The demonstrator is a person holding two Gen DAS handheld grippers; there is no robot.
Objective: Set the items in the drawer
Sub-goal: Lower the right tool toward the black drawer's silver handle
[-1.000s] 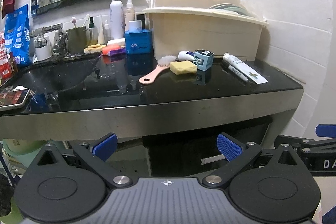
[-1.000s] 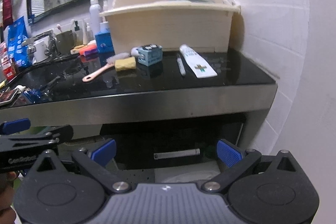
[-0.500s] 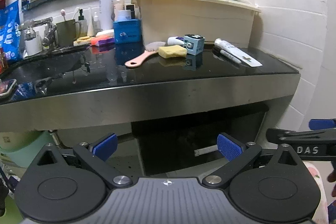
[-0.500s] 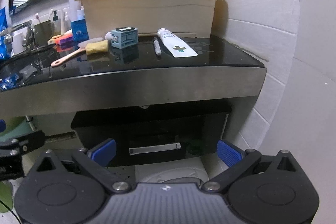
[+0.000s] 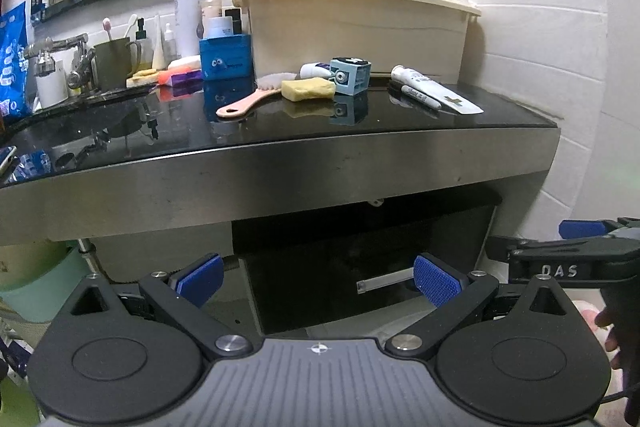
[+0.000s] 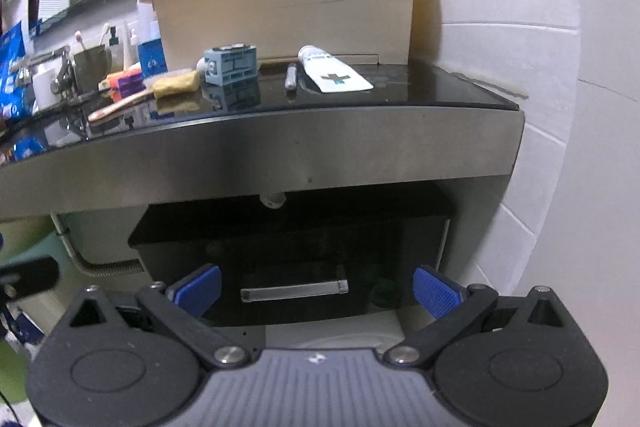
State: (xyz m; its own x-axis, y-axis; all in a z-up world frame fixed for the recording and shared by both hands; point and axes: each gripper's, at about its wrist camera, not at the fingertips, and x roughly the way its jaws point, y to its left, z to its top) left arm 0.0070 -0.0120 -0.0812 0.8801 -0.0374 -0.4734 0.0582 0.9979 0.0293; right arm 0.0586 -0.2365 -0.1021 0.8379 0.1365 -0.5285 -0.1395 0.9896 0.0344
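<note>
The drawer (image 5: 360,267) is a dark box under the black counter (image 5: 280,131), and it looks closed. In the left wrist view, its silver handle (image 5: 384,279) shows low down on its front. The left gripper (image 5: 316,281) hangs in front of the drawer with its blue pads (image 5: 434,285) spread wide apart and nothing between them. Up on the counter lie a pink brush (image 5: 248,103), a yellow sponge (image 5: 307,88), a small blue box (image 5: 350,75), a pen (image 5: 418,95) and a white tube (image 5: 436,91). A big cream tub (image 5: 356,27) stands behind them. The right gripper (image 5: 576,247) pokes in from the right edge, near the drawer's side.

In the right wrist view, the drawer (image 6: 296,251) sits right ahead, below the counter (image 6: 280,107). Its handle (image 6: 294,291) is between the two blue pads (image 6: 436,295) but farther away, not touching them. The right gripper (image 6: 316,291) is open wide and holds nothing. The blue box (image 6: 230,65), the sponge (image 6: 176,85), the pen (image 6: 291,78) and the tube (image 6: 334,73) rest on the counter above, in front of the cream tub (image 6: 288,15).
</note>
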